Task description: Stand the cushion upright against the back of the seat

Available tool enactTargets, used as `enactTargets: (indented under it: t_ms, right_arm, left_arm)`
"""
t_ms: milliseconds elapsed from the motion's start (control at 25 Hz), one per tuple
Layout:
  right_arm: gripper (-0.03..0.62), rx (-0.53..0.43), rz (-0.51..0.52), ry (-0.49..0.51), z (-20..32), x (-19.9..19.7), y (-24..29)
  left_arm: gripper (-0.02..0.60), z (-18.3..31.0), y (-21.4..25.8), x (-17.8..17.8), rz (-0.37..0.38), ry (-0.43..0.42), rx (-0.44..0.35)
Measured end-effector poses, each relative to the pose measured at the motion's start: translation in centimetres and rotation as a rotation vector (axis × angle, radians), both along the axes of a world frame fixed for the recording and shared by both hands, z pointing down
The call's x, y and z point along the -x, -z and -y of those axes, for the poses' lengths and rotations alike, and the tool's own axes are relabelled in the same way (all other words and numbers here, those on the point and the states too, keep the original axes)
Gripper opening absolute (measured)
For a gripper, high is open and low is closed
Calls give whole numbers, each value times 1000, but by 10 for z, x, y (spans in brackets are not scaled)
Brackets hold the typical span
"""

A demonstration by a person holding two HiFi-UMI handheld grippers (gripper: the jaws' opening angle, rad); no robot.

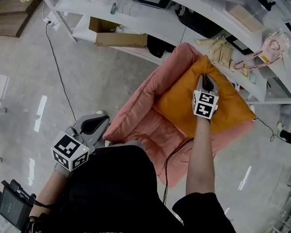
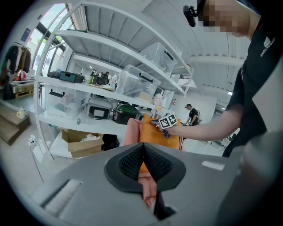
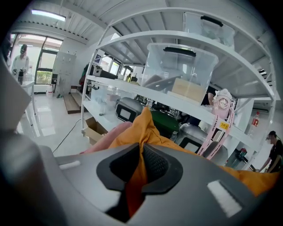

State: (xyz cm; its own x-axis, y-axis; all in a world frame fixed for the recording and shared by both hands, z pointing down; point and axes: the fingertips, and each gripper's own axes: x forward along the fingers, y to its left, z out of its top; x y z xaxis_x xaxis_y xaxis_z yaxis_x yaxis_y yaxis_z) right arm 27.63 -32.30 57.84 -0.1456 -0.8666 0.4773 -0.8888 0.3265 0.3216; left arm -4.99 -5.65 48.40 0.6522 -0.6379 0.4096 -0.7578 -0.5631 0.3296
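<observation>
- Head view puts the orange cushion (image 1: 234, 111) on the pink armchair (image 1: 145, 99), at about 1 o'clock from the person. One corner is raised toward the shelving at 12 o'clock.
- The right gripper (image 1: 206, 80) has its jaws clenched on that raised corner. The right gripper view shows orange fabric pinched between the pads.
- The rest of the cushion spreads below the jaws toward 4 and 8 o'clock, its lower part on the seat pad. It looks roughly square, so no long axis stands out.
- The next move likely depends on the chair's back lying beyond the held corner, toward 12 to 1 o'clock. Carrying the corner that way with the lower edge on the pad should stand the cushion up.
- The left gripper (image 1: 98, 119) hangs at 8 o'clock from the chair, well apart from the cushion, its jaws closed on nothing. The right hand is the nearer one.
- The padding looks soft, so the cushion may slump once released.
- Around the chair is a glossy pale floor (image 1: 21, 65) with a dark cable (image 1: 58, 74) across it. White shelving (image 1: 153, 6) stands behind, with a cardboard box (image 1: 120, 38) on its lowest shelf.
</observation>
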Motion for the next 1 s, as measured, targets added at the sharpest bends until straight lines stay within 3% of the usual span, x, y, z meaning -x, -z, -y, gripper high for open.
enactTargets:
  t_ms: [320, 520, 760, 1000]
  right_arm:
    - [179, -34, 32, -36, -12, -11, 53]
    - [331, -61, 102, -149, -44, -36, 77]
    - [330, -91, 146, -341, -93, -74, 85]
    - [369, 5, 221, -479, -142, -75, 32]
  left_arm:
    - [20, 8, 6, -8, -17, -47, -20]
    - [20, 13, 9, -12, -26, -78, -24]
    - [20, 17, 6, -21, -19, -153, -11]
    - [20, 21, 2, -34, -27, -200, 2]
